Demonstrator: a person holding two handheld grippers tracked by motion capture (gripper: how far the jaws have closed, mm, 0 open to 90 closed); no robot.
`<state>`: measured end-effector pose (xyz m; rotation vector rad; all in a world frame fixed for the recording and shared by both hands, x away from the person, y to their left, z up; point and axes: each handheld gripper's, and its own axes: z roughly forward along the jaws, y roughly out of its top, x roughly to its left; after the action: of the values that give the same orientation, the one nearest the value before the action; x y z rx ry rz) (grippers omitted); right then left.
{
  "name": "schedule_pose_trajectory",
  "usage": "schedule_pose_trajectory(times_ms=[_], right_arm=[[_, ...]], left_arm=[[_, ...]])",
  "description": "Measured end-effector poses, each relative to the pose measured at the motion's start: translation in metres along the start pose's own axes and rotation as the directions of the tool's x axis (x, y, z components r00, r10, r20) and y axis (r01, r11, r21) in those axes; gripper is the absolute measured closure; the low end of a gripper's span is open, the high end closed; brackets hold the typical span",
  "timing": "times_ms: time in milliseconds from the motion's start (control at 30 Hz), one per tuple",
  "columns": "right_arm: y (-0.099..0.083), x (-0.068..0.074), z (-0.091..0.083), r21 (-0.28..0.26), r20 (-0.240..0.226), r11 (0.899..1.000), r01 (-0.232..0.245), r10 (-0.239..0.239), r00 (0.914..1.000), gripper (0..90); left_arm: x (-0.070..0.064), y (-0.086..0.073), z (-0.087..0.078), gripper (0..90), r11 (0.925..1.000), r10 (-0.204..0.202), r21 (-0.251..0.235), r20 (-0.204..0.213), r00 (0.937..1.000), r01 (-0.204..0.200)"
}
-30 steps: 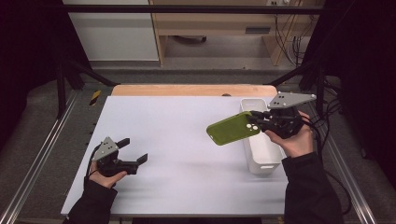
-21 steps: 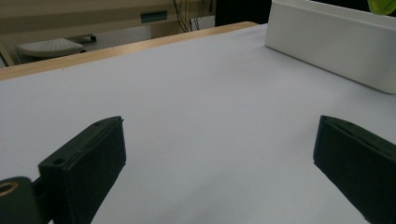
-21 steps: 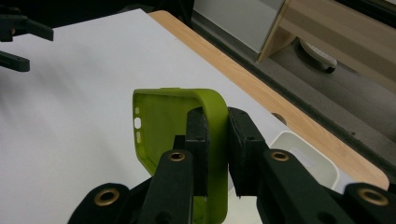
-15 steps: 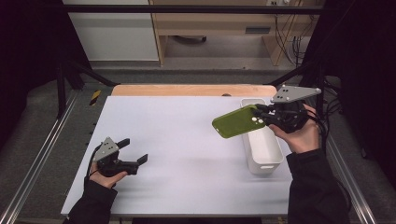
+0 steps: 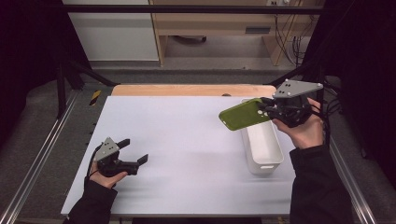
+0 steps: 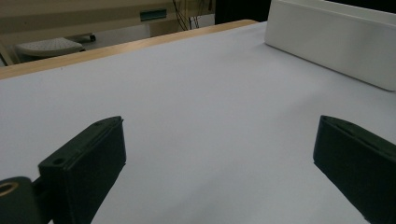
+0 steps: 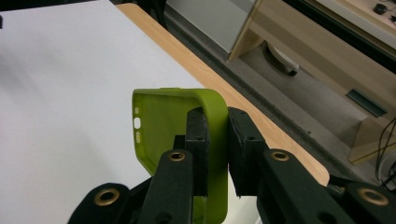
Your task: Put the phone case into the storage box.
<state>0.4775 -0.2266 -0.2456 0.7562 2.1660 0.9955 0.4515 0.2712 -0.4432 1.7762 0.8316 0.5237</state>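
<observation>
Currently: phone case carried above the bin, held by one edge only

A green phone case [image 5: 245,114] is pinched by its side wall in the right gripper [image 5: 271,108], jaws clamped on it; it is held in the air above the far end of the white bin [image 5: 263,144], jutting out past the bin's left rim. Risk noted: the soft wall may flex or slip in so narrow a hold, or the case may catch the rim if lowered slantwise. The left gripper [image 5: 135,154] rests well left of the bin, jaws spread, nothing held.

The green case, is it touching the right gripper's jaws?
Touching. The right gripper view shows the right gripper with one jaw inside and one outside the wall of the green case, pressed on it.
</observation>
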Motion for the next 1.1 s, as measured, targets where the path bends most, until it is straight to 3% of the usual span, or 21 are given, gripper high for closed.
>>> schedule_pose_trajectory(times_ms=[467,1100], right_arm=[[0.001,-0.01,0.003,0.026,0.072,0.999,0.027,-0.029,0.997,79.5],[0.006,-0.024,0.007,0.093,0.159,0.993,0.08,-0.094,0.9828,79.5]], left_arm=[[0.0,0.0,0.0,2.4,1.0,0.002,0.0,0.003,1.0,-0.002],[0.0,-0.001,0.002,2.4,0.9999,0.008,0.009,0.008,0.9999,-0.008]])
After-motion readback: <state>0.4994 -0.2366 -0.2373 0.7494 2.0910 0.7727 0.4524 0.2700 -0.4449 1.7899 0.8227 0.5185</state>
